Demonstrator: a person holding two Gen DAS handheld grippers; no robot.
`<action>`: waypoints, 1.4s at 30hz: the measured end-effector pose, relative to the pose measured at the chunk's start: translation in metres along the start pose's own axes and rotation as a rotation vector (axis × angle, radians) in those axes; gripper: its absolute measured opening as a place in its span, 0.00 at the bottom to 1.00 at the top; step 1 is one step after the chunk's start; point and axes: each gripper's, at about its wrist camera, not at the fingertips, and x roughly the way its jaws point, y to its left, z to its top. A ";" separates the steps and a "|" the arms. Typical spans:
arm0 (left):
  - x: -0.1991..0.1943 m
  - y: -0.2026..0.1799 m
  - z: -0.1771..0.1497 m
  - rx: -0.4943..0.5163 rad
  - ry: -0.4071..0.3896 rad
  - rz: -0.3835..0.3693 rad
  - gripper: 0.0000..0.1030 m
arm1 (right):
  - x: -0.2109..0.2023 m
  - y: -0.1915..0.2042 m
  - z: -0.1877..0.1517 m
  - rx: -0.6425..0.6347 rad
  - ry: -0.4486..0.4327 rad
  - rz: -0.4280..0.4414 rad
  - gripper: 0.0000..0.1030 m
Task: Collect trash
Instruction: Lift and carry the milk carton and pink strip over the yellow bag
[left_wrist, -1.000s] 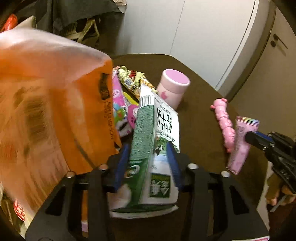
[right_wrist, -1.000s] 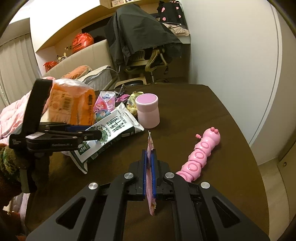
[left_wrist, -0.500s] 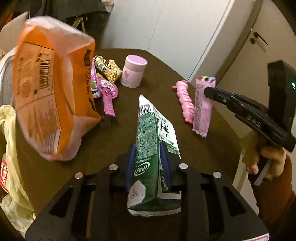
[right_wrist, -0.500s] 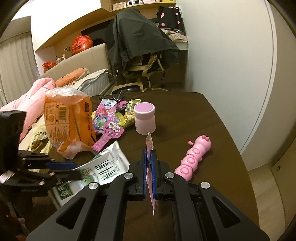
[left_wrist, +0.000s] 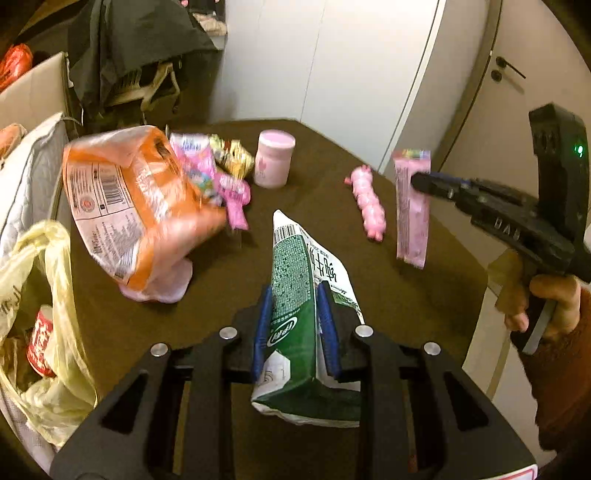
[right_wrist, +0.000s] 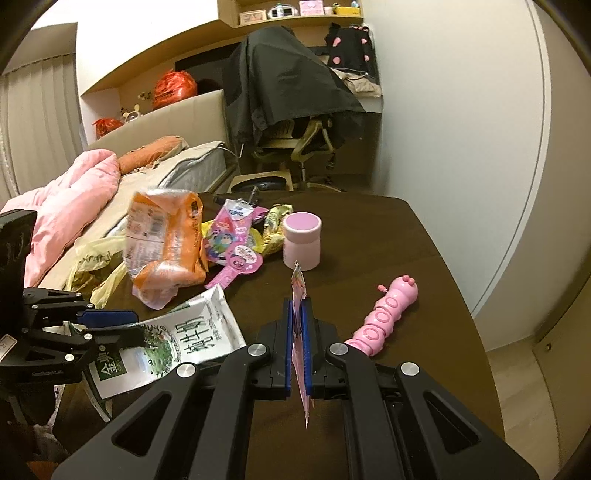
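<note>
My left gripper (left_wrist: 293, 295) is shut on a crushed green and white milk carton (left_wrist: 291, 266), held clear above the dark table (left_wrist: 406, 314). In the right wrist view the same left gripper (right_wrist: 125, 325) holds the carton (right_wrist: 184, 339) at the lower left. My right gripper (right_wrist: 297, 306) is shut on a thin pink wrapper (right_wrist: 300, 284) that hangs edge-on between its pads. The left wrist view shows the right gripper (left_wrist: 417, 181) at the right with that wrapper (left_wrist: 410, 221) dangling. A yellow plastic bag (left_wrist: 48, 295) holding rubbish gapes at the table's left edge.
An orange package (left_wrist: 125, 206) lies tilted and blurred at the left of the table. Behind it are colourful sweet wrappers (left_wrist: 221, 173), a pink jar (left_wrist: 273, 158) and a pink caterpillar toy (left_wrist: 367, 203). A bed and a covered chair stand beyond the table.
My left gripper has pulled back from the pile with the carton in its grip. The orange package now sits farther off. My right gripper has risen a little with the pink wrapper.
</note>
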 end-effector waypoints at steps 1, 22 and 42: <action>0.003 0.004 -0.004 -0.013 0.016 -0.010 0.24 | 0.001 0.001 -0.002 -0.002 0.005 0.002 0.05; 0.050 -0.019 -0.011 0.025 0.114 0.087 0.48 | 0.007 -0.007 -0.034 0.073 0.044 0.019 0.05; -0.086 0.089 -0.022 -0.242 -0.185 0.213 0.47 | 0.010 0.094 0.039 -0.111 -0.030 0.156 0.05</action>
